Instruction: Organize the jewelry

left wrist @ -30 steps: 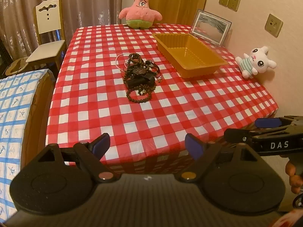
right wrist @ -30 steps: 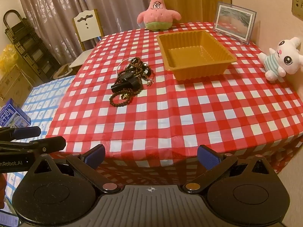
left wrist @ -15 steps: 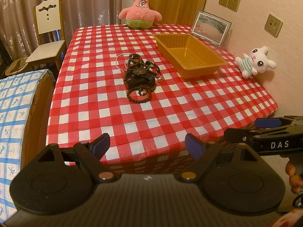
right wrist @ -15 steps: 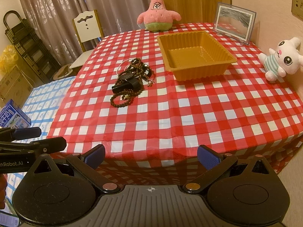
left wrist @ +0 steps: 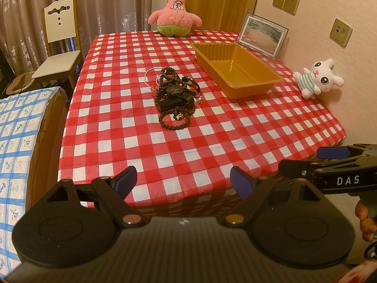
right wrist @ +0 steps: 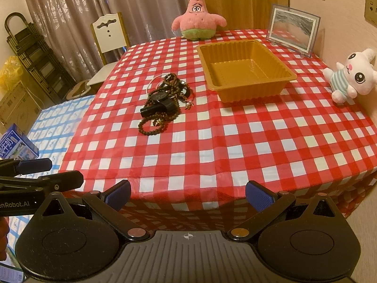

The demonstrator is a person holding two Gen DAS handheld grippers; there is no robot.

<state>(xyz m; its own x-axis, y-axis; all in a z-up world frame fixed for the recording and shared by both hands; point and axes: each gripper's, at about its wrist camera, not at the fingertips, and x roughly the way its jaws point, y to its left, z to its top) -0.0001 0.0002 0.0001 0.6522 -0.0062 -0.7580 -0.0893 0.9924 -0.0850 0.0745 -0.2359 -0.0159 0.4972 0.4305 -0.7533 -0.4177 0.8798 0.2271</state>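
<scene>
A tangled heap of jewelry (left wrist: 175, 96) lies near the middle of the left wrist frame, on the red-and-white checked tabletop (left wrist: 132, 127). It is made of dark beaded bracelets (left wrist: 174, 121), a black watch (left wrist: 175, 90), a thin white ring-shaped bangle (left wrist: 149, 77) at its upper left, and a small pale charm (left wrist: 200, 100) at its right edge. In the right wrist view the same heap (right wrist: 165, 103) sits left of centre.

Up and to the right of the heap, apart from it, stands an orange plastic tray (left wrist: 268, 80) with ribbed walls; nothing lies inside it. Behind the tray, toward the upper right, a framed picture (left wrist: 262, 36) leans against the wall. A pink star-shaped plush toy (left wrist: 175, 15) sits at the far edge of the tabletop, top centre, and a white bunny plush (left wrist: 318, 77) lies at the right edge by the wall.

The left gripper (left wrist: 183, 180) hovers at the bottom of its frame, off the near edge of the tabletop, its blue-padded fingers (left wrist: 126, 179) spread wide with nothing between them. The right gripper (right wrist: 187, 194) is likewise at the bottom of its own frame, jaws wide apart and holding nothing; it also juts in from the right side of the left wrist view (left wrist: 329, 165), with part of a hand (left wrist: 365, 219) below it.

A white-backed chair (left wrist: 59, 44) stands at upper left, before curtains (left wrist: 23, 11), and a blue-checked bed (left wrist: 18, 127) fills the left side.
</scene>
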